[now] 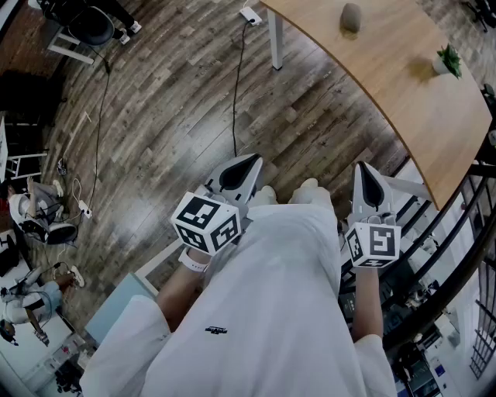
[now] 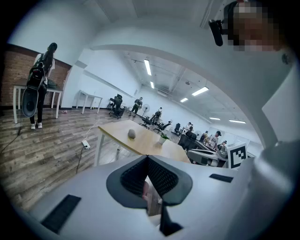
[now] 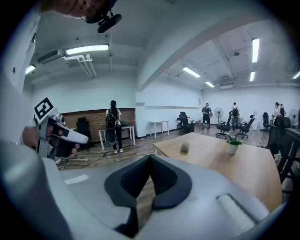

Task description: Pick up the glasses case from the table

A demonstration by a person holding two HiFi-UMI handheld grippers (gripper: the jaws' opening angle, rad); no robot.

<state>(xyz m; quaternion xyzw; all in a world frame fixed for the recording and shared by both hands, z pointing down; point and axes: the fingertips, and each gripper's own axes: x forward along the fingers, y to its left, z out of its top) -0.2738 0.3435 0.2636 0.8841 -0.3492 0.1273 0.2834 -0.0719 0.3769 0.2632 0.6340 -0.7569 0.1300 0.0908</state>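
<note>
Both claws closed and empty, the left gripper [image 1: 246, 164] and right gripper [image 1: 366, 177] hang waist-high, well apart from the grey oval glasses case [image 1: 351, 17] on the pale wooden table [image 1: 418, 101].

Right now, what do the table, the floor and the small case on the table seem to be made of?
The table looks like light wood or wood-look laminate: a smooth, matte top with faint grain. The floor is dark planks with streaky grain, either wood or vinyl; the look leaves it open. The case is grey, dull and rounded, perhaps fabric-covered, but it is too small to be sure.
</note>
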